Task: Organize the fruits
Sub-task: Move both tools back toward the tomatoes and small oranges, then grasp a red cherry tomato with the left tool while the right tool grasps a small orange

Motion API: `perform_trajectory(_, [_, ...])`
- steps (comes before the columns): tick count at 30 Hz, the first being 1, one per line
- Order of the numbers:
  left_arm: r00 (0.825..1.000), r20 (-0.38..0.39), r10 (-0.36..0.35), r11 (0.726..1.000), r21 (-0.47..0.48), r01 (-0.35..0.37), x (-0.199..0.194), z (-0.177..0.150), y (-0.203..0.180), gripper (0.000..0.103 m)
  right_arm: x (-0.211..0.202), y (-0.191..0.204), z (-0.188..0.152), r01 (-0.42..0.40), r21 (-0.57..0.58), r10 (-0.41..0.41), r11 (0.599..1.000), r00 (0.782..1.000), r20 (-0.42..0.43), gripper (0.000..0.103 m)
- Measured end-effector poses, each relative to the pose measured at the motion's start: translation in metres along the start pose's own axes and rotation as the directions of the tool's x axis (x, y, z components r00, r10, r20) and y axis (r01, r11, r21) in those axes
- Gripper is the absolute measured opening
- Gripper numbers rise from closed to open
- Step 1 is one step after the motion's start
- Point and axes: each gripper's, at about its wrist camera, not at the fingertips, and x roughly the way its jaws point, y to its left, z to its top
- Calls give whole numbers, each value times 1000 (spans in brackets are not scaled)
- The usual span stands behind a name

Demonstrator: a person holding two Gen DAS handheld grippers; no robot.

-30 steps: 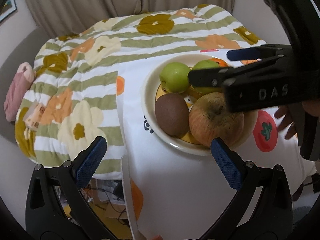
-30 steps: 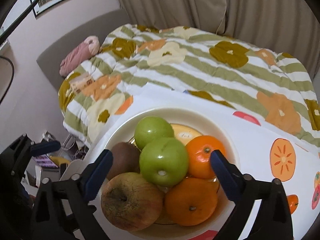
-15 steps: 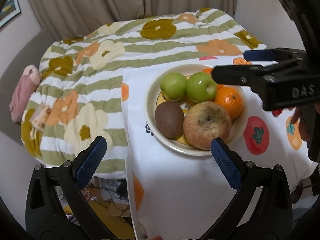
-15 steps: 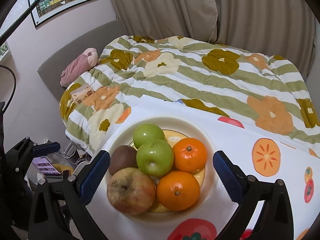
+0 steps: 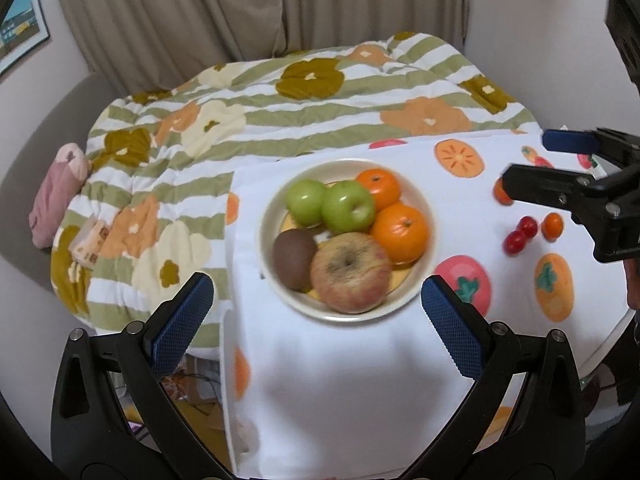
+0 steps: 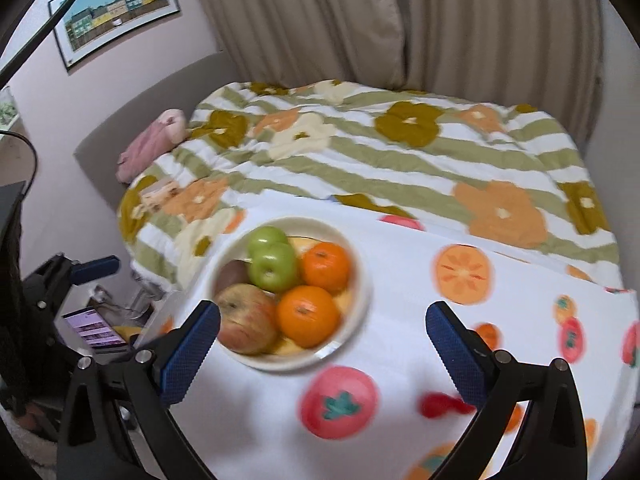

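Behind, a quilt [image 5: 248, 128] with green stripes and big flowers covered a bed against tan curtains [image 6: 400, 20], with a pink bundle [image 5: 56, 196] at its left edge and a framed picture [image 6: 116, 12] on the wall. In front of it lay the counter [image 5: 340, 380] under a white cloth printed with orange and red fruit.

The left gripper [image 5: 316, 316] hung above the near edge of the counter, its jaws spread wide with nothing between them. The right gripper [image 6: 322, 340] was likewise spread to its widest and empty, its blue pads well clear of the fruit; in the left wrist view it reached in from the right edge, above the cloth and well apart from the bowl.

The bowl [image 5: 428, 204], cream and round, sat on the cloth near the counter's left side, close to the edge that met the quilt. It held six fruits packed against one another. A mottled red apple [image 5: 350, 272] lay at the near rim, touching a brown kiwi [image 5: 294, 258] to its left and an orange [image 5: 400, 232] to its right. Behind these sat two green apples [image 5: 328, 204] side by side, and a second orange [image 5: 378, 188] at the far right of the rim.

Well to the right of the bowl, loose on the cloth, two cherry tomatoes [image 5: 520, 234] lay touching, with a small orange tomato [image 5: 553, 225] just beside them. In the right wrist view they were only a red blur near the right pad.
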Motion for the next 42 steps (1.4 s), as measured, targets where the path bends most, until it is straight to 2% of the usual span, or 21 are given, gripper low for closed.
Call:
perform_trajectory(3, [1000,12,-14,1000,8,14,-3,3,-17,103,-16,-20,-14,60,15,-60,998,998,15,103])
perform_trajectory(15, [994,21,-111,993,52,109,4,12,-100,103,-58,-103,-64,126,97,-123,987,992,-33,103])
perform_trajectory(23, [983,10,-182,971,159,178,40,12,-156,103,-46,-145,-93,154,90,-145,984,985,-95,103])
perform_trajectory(27, [975,-7,-223,954,205,219,60,9,-174,102,-30,-159,-108,141,100,-127,985,982,-139,103])
perform_trajectory(33, [969,-28,-245,926,288,243,83,7,-203,92,-11,-166,-121,130,86,-116,988,982,-150,103])
perform_trajectory(35, [971,-39,-236,919,315,236,89,6,-210,83,-7,-167,-123,127,88,-113,988,983,-145,102])
perform_trajectory(37, [974,-47,-223,910,347,225,96,3,-218,79,-2,-167,-124,123,86,-109,989,983,-146,99])
perform_trajectory(39, [974,-55,-222,906,358,226,101,0,-222,75,3,-168,-127,116,84,-103,990,983,-151,96])
perform_trajectory(42, [973,-70,-222,904,360,232,105,-2,-226,64,8,-167,-129,101,80,-87,992,983,-159,92])
